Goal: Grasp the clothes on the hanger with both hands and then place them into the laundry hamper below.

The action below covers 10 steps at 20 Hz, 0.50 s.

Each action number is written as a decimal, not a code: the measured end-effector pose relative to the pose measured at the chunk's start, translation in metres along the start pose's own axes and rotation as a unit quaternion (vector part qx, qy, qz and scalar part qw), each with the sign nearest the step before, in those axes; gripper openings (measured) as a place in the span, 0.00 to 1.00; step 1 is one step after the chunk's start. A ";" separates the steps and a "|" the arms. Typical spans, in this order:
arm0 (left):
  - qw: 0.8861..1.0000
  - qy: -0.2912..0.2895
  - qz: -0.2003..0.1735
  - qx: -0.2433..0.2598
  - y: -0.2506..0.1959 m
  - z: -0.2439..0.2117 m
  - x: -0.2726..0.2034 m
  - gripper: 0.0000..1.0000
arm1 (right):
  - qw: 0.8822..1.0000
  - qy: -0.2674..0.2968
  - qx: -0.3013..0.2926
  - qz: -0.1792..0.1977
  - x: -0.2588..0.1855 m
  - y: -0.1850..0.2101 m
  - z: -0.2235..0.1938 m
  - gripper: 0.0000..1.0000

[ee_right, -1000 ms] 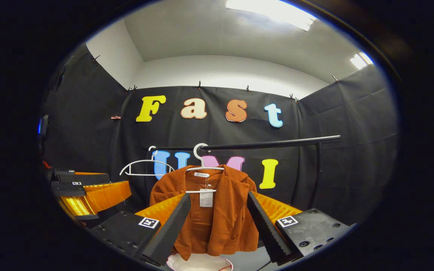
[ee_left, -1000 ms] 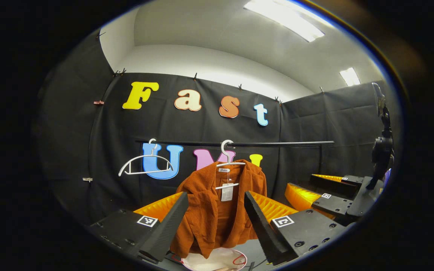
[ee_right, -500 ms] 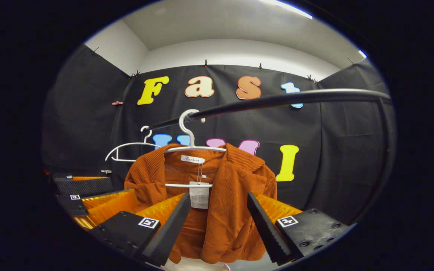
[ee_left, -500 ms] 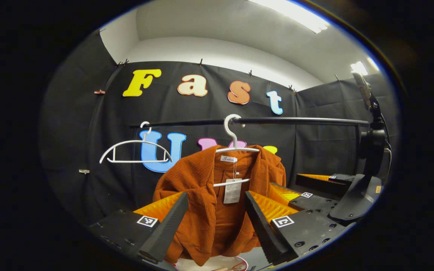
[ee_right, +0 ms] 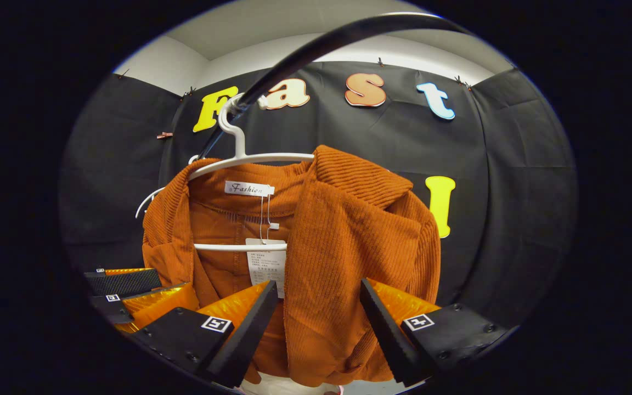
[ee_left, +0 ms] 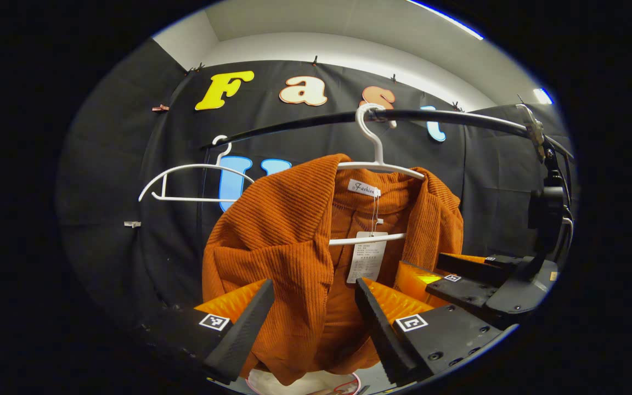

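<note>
Inside black-cloth booth, white ceiling above, black rail (ee_left: pixel 458 117) spans wall. Rust corduroy jacket (ee_left: pixel 288 263) hangs on white hanger (ee_left: pixel 373 153) from rail; spare hanger (ee_left: pixel 195 181) beside. White laundry hamper (ee_left: pixel 305 381) below jacket hem. Left hand-held gripper (ee_left: pixel 310 323) spread wide before jacket; right hand-held gripper (ee_right: pixel 316 329) likewise wide, nothing held.
</note>
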<state>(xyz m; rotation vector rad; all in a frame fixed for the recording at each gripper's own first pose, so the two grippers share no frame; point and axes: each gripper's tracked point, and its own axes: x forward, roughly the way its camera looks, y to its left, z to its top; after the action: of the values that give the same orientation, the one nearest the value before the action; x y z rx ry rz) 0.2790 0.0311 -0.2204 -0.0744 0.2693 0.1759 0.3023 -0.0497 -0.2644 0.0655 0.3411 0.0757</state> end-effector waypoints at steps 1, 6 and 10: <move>1.000 -0.001 0.005 -0.002 -0.001 0.000 0.005 0.94 | 1.000 0.002 0.006 0.002 0.005 0.000 -0.002 0.97; 0.998 -0.013 0.058 -0.003 0.008 -0.002 0.024 0.94 | 1.000 0.004 0.021 0.015 0.028 -0.002 -0.006 0.98; 0.998 -0.013 0.067 0.005 0.012 -0.006 0.043 0.87 | 1.000 -0.001 0.014 0.021 0.041 -0.010 -0.006 0.89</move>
<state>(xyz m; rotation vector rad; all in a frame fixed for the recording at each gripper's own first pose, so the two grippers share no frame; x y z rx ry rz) 0.3159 0.0497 -0.2380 -0.0447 0.2501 0.3077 0.3399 -0.0559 -0.2842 0.0995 0.3395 0.1120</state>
